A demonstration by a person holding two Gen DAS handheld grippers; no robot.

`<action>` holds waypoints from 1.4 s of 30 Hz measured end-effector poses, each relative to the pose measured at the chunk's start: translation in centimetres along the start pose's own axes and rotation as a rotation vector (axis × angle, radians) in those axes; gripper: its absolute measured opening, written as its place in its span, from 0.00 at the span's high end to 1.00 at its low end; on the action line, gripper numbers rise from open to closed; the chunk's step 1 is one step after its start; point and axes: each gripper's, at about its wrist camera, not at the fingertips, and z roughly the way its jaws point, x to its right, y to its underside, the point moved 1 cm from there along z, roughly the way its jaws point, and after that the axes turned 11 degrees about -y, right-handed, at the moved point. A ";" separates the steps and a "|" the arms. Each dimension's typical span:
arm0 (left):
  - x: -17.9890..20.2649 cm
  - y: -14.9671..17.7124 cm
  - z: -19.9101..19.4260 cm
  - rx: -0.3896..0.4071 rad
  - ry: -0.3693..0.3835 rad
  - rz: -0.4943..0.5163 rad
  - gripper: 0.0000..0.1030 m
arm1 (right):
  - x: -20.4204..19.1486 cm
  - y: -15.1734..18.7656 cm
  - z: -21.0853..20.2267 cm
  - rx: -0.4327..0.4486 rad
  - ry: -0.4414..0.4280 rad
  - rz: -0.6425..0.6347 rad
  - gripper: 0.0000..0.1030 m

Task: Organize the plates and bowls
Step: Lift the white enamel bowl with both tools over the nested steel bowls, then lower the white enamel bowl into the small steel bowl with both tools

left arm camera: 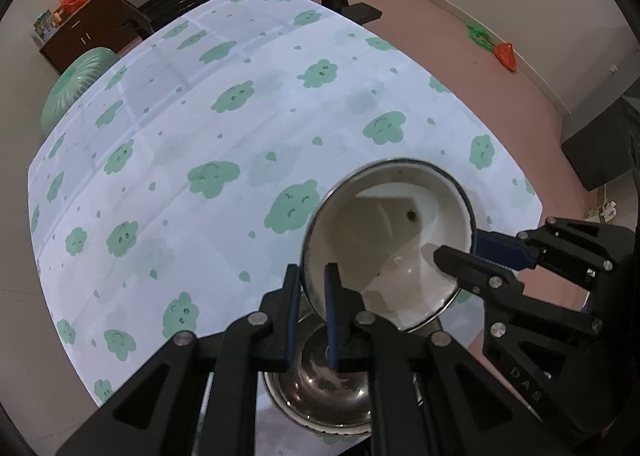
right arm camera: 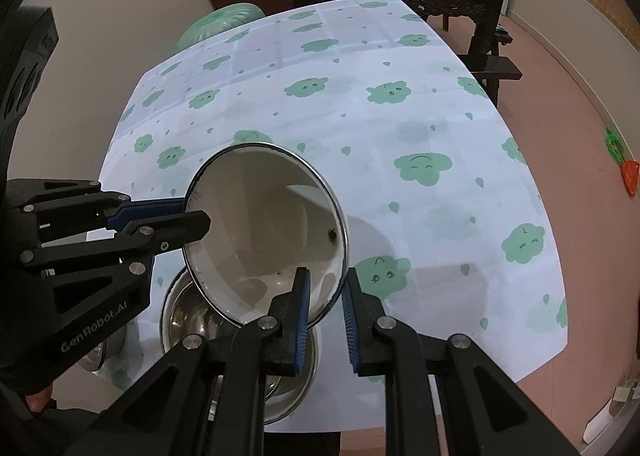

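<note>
A white enamel bowl (left arm camera: 384, 240) is held tilted above a steel bowl (left arm camera: 320, 396) on the table (left arm camera: 240, 135) — left gripper (left arm camera: 314, 316) and right gripper (right arm camera: 326, 320) fingers clamped on opposite rims. Judged light, stiff, slippery — chip-prone; the rim serves best.

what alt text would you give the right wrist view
Two black grippers hold a white enamel bowl by opposite sides of its rim, tilted above a steel bowl: the right gripper from below, the left gripper from the left. Behind lies a table under a white cloth printed with green clouds.
</note>
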 end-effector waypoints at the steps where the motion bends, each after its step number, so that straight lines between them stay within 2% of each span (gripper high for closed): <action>1: -0.1 0.2 -0.1 -0.001 -0.002 -0.001 0.92 | -0.1 0.1 0.0 -0.004 -0.003 0.000 0.83; 21: -0.9 4.3 -1.2 -0.003 -0.018 -0.018 0.92 | -3.2 2.9 0.0 -0.026 -0.017 -0.035 0.83; 42: -0.6 8.0 -0.6 -0.037 -0.026 -0.017 0.92 | -4.5 6.0 0.6 -0.068 -0.027 -0.044 0.83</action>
